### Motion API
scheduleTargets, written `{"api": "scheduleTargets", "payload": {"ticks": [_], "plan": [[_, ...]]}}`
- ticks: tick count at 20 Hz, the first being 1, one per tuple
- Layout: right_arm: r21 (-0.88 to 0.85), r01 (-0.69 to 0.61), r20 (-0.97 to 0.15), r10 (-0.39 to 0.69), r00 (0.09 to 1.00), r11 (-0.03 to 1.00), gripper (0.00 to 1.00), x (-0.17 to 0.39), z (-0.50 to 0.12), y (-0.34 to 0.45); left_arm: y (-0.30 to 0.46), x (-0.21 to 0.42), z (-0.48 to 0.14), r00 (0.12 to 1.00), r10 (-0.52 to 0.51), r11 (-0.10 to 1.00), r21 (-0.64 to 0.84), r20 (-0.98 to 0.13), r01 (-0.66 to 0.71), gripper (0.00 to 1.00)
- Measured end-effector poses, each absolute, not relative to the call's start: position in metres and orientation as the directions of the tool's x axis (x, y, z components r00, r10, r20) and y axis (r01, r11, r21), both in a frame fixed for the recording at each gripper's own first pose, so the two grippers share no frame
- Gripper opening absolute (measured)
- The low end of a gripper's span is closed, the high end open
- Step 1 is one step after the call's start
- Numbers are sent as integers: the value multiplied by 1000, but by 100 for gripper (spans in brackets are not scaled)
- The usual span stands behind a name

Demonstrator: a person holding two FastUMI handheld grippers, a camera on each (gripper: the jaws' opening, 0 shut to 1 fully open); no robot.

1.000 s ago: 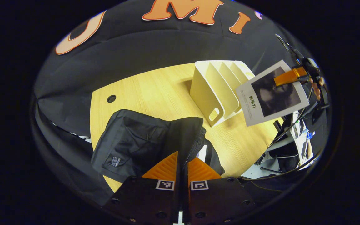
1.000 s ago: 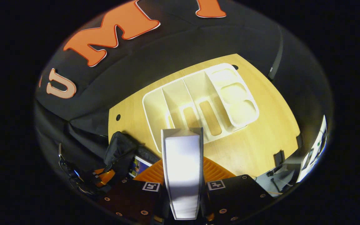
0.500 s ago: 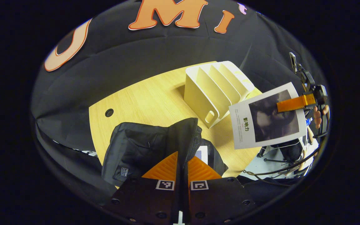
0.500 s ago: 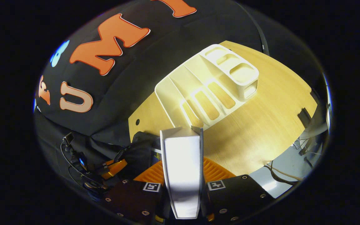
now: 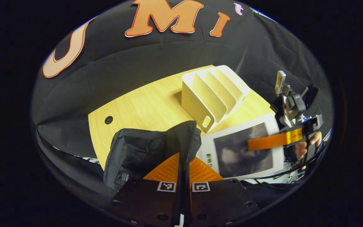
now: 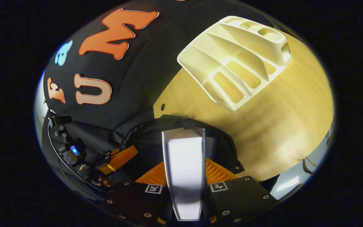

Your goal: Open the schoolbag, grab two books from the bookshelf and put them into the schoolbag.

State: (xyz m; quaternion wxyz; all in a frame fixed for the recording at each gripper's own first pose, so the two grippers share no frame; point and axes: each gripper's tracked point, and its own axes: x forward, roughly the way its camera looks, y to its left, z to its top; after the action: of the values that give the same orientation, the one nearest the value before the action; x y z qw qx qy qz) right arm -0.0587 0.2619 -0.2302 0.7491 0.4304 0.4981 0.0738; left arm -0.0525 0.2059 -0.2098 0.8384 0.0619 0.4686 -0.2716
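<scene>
Right gripper [image 6: 184, 176] is clamping a thin, stiff book [image 6: 184, 176] by one edge, hanging it over the schoolbag [image 5: 143, 151] mouth near the table's [image 5: 143, 107] front edge. Left gripper [image 5: 184, 171] is pinching the soft zipper flap. Book looks light, glossy, likely slippery; bookshelf [image 5: 211, 93] stands behind.

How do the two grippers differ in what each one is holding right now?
The left gripper has its jaws shut on the schoolbag, pinching soft black fabric at the zipper edge; the right gripper has its jaws shut on the book, a stiff white-covered volume. The left holds the bag's flap up off the table; the right carries the book in the air over the bag's mouth. Both are shut and hand-held.
</scene>
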Motion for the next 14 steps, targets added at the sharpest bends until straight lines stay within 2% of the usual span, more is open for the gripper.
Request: {"api": "scheduleTargets", "payload": {"ticks": [5, 8, 11, 14], "plan": [[783, 365, -619, 566, 545, 504, 40, -36, -268, 301, 201, -55, -203, 424, -430, 840, -181, -797, 512, 4], [798, 335, -597, 584, 550, 500, 39, -27, -280, 330, 196, -58, -203, 419, -447, 835, -200, -790, 513, 5], [825, 338, -559, 570, 602, 453, 39, -6, -285, 346, 191, -55, -198, 434, -451, 829, -186, -780, 527, 5], [838, 351, -544, 586, 600, 418, 39, 1, -297, 367, 187, -59, -199, 428, -466, 825, -206, -774, 526, 5]]}}
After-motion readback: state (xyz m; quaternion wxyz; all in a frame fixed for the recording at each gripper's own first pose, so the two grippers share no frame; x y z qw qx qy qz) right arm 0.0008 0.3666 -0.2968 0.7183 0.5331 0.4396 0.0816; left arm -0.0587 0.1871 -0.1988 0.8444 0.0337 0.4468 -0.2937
